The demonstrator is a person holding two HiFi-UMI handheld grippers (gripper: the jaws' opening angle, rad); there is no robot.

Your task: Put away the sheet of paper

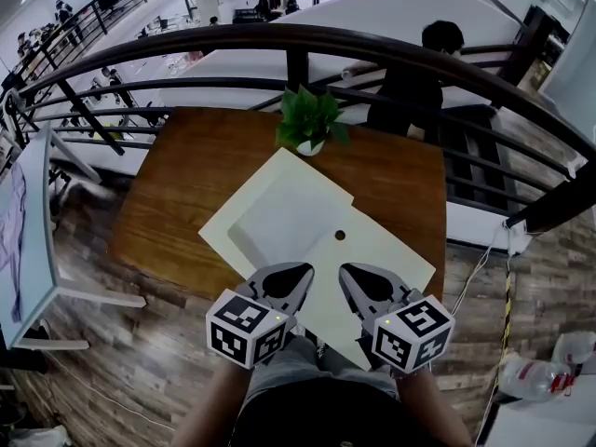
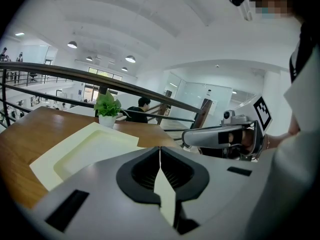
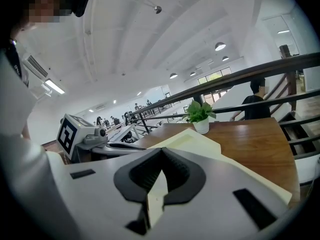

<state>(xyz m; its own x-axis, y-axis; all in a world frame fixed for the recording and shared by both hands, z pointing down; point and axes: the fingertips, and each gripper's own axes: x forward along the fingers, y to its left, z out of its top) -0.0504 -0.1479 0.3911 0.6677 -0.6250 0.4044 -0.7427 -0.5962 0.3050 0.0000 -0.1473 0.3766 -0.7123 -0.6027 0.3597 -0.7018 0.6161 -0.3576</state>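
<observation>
Cream sheets of paper (image 1: 382, 254) lie overlapped on the brown wooden table (image 1: 186, 203), with a paler rectangle (image 1: 279, 223) on top of them. In the left gripper view the paper (image 2: 90, 151) spreads out ahead on the left. My left gripper (image 1: 305, 270) and right gripper (image 1: 345, 270) hang side by side over the sheets' near edge. Both point away from me. The left gripper (image 2: 160, 149) has its jaws closed tip to tip, and so has the right gripper (image 3: 161, 150). I see nothing pinched in either. A small dark round spot (image 1: 340, 236) sits on the paper just ahead of them.
A small potted green plant (image 1: 310, 124) stands at the table's far edge, behind the paper. A dark curved railing (image 1: 307, 40) runs beyond the table, with a person in black (image 1: 419, 73) past it. A white board (image 1: 23, 231) stands at the left on the wooden floor.
</observation>
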